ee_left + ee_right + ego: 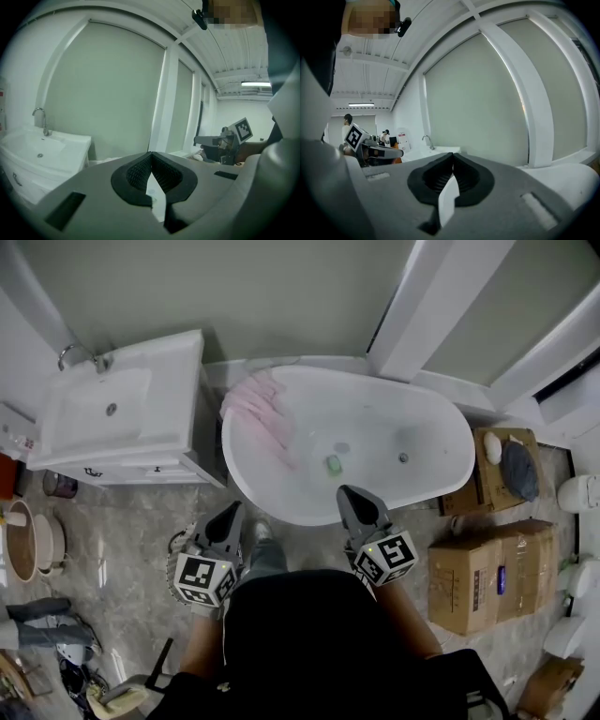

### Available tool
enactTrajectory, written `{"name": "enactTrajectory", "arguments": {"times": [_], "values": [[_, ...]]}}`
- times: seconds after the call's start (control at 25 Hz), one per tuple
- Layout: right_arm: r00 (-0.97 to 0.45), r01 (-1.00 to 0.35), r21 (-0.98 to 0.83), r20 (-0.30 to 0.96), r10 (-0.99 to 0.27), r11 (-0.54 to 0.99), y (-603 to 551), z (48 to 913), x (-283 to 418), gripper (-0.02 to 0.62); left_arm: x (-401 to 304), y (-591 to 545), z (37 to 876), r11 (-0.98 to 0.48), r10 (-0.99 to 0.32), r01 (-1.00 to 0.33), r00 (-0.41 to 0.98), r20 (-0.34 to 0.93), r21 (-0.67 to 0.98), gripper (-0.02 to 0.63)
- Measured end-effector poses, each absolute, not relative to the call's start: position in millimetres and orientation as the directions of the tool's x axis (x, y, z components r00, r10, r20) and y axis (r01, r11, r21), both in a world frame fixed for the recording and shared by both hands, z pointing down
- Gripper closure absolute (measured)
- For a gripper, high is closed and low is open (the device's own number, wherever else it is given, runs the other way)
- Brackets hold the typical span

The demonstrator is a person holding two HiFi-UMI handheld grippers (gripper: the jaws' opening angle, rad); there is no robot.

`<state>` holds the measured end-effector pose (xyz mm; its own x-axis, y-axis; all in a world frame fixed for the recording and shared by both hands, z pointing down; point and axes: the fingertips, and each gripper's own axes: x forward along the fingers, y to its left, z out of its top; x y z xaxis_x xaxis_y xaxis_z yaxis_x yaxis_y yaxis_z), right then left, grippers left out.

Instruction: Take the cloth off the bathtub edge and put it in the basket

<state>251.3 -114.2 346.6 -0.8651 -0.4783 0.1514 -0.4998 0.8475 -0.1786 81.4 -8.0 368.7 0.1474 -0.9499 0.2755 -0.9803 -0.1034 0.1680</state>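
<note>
Nothing is picked up yet: the pink cloth (255, 407) lies draped over the far left edge of the bathtub (466, 448). The left gripper (229, 514) and right gripper (351, 495) are at the near rim, each with its jaws pressed together on nothing. Next, I'd say, one must reach across, spread its jaws and pinch a fold; the round thing on the floor by the left gripper may be the basket (175, 545), but it is mostly hidden.
</note>
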Motion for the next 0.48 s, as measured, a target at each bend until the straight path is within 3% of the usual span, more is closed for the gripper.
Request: {"name": "enactTrajectory", "arguments": {"times": [0.48], "values": [[-0.858,-0.502,-0.168,0.220,-0.464,0.848,-165,354,124,0.597,-39,-87,372,-0.182,-0.935,-0.970,0.222,0.276,0.164,0.592]]}}
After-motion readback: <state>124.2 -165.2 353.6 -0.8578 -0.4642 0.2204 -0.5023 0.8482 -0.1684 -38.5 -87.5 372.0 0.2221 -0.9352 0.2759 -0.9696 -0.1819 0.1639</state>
